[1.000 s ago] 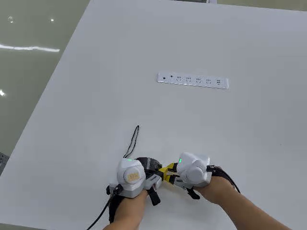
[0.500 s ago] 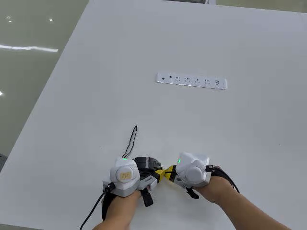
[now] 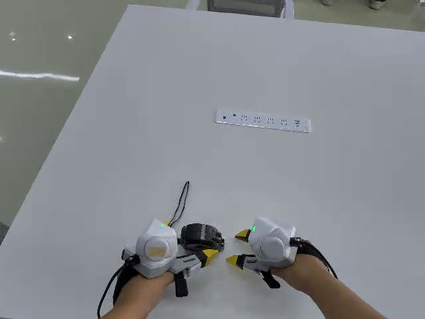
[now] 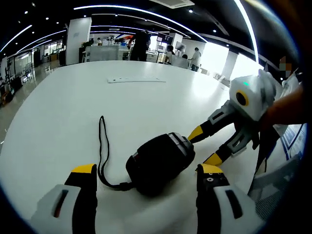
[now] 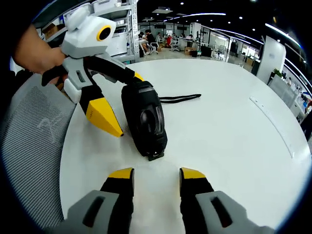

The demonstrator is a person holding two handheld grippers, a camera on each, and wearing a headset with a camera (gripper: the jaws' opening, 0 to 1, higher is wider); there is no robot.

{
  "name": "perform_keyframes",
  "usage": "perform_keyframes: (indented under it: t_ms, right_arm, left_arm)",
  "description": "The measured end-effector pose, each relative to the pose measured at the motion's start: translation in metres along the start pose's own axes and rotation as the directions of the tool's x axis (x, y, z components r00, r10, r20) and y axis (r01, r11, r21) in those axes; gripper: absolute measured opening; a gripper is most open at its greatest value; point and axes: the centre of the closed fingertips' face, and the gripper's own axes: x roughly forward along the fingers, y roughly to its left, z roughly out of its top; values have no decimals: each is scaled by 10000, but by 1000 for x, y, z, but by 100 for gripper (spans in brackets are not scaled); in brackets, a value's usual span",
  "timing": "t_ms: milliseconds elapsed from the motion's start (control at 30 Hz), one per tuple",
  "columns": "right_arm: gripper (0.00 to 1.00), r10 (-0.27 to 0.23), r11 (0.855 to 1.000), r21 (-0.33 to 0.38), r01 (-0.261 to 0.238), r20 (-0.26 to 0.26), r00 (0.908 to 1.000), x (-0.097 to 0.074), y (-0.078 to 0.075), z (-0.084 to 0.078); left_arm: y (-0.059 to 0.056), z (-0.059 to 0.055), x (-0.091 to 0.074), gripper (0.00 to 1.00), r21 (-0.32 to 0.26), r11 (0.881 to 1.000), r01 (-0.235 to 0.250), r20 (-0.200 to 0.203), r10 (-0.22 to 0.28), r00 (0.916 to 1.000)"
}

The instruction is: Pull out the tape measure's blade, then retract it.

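Head view: the tape measure [image 3: 201,235] is seen lying on the desk [image 3: 199,80], between the 2 hand-held grippers.
Left hand-held gripper [image 4: 146,170]: jaws are held apart, 1 on each side of the case; no clamping is seen.
Right hand-held gripper [image 5: 157,175]: jaws are apart and empty; the case lies just ahead, its blade hook [image 5: 155,156] turned toward them.
Nearer: the right hand-held gripper is judged better placed for the hook.
Room: open desk lies behind the right hand-held gripper; the desk's edge runs near both.
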Motion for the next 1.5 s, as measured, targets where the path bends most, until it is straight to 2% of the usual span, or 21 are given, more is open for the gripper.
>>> perform_keyframes:
  t_ms: [67, 200, 300, 433, 567, 700, 733, 833, 933, 1033, 1067, 1167, 1300, 1400, 1500]
  right_arm:
    - [40, -105, 9996, 272, 104, 45, 9999, -7, -1, -3]
    - [55, -491, 9959, 763, 479, 139, 9987, -24, -1, -9]
    - [66, -878, 9909, 1045, 845, 275, 9958, -37, 0, -14]
    - [74, -1334, 9799, 1560, 1241, 506, 9898, -53, 2, -21]
    - [80, -1888, 9635, 2051, 1719, 656, 9798, -72, 8, -32]
    - [84, -2509, 9376, 2685, 2207, 834, 9644, -92, 10, -40]
    - [85, -2744, 9297, 2803, 2388, 948, 9569, -99, 11, -42]
    - [88, -2948, 9243, 2820, 2570, 1002, 9503, -111, 18, -49]
    - [89, -3220, 9110, 3026, 2803, 968, 9418, -119, 20, -58]
    - [90, -3516, 8907, 3432, 2981, 1044, 9303, -130, 22, -63]
    - [90, -3667, 8816, 3589, 3065, 1119, 9236, -134, 22, -64]
    - [90, -3884, 8709, 3690, 3246, 1122, 9146, -144, 23, -68]
    - [91, -4251, 8497, 3939, 3506, 1184, 8974, -160, 23, -75]
    - [92, -4374, 8413, 4056, 3573, 1225, 8909, -170, 27, -79]
    - [96, -4428, 8371, 4056, 3672, 1080, 8901, -176, 31, -86]
  left_arm:
    - [2, -1, -6, 89, 65, 9999, 152, 22, -152, 9999]
    - [10, -3, -17, 98, -60, 9996, 269, 43, -269, 9996]
    - [17, -4, -29, 99, -126, 9997, 219, 98, -218, 9997]
    - [24, -4, -44, 99, -240, 9993, 285, 467, -273, 9985]
    - [26, -10, -61, 99, -249, 9985, 482, 631, -466, 9969]
    - [28, -16, -80, 99, -369, 9979, 539, 841, -506, 9952]
    - [31, -20, -84, 99, -498, 9975, 509, 878, -464, 9951]
    - [37, -26, -94, 99, -691, 9967, 430, 1049, -356, 9938]
    - [44, -31, -105, 99, -963, 9947, 352, 1179, -237, 9927]
    - [51, -34, -118, 99, -1194, 9923, 313, 1301, -156, 9914]
    - [55, -36, -121, 99, -1195, 9924, 301, 1310, -143, 9913]
    - [60, -36, -131, 99, -1059, 9940, 255, 1280, -118, 9917]
    - [73, -37, -140, 99, -953, 9952, 234, 1336, -106, 9910]
    - [74, -34, -145, 99, -714, 9972, 233, 1302, -139, 9914]
    - [74, -32, -148, 99, -475, 9981, 383, 1351, -316, 9903]
